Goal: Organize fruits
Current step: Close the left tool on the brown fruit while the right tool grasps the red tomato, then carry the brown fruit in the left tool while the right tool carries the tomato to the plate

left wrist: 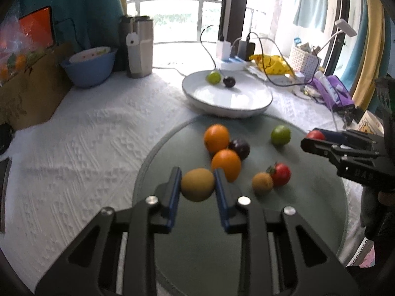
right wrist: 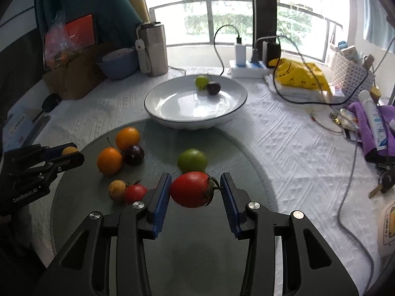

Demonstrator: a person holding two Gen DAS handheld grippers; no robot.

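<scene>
The left tongs (left wrist: pixel 197 185) squeeze a yellow-brown fruit (left wrist: pixel 197 184) and the right tongs (right wrist: pixel 195 190) squeeze a red tomato (right wrist: pixel 191 189) — both fruits near, above the round glass mat (right wrist: pixel 202 246). The white bowl (right wrist: pixel 172 120) sits farther back on the tabletop (right wrist: pixel 284 148).

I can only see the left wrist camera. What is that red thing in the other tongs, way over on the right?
Observer: It is a red tomato, held between the pads of the right tongs. Its green stalk points at the right pad.
Child: Is there anything near the right side of the table that I can't see?
Observer: Yes, a bunch of keys lies on the tablecloth, just in front of the purple cloth.
</scene>
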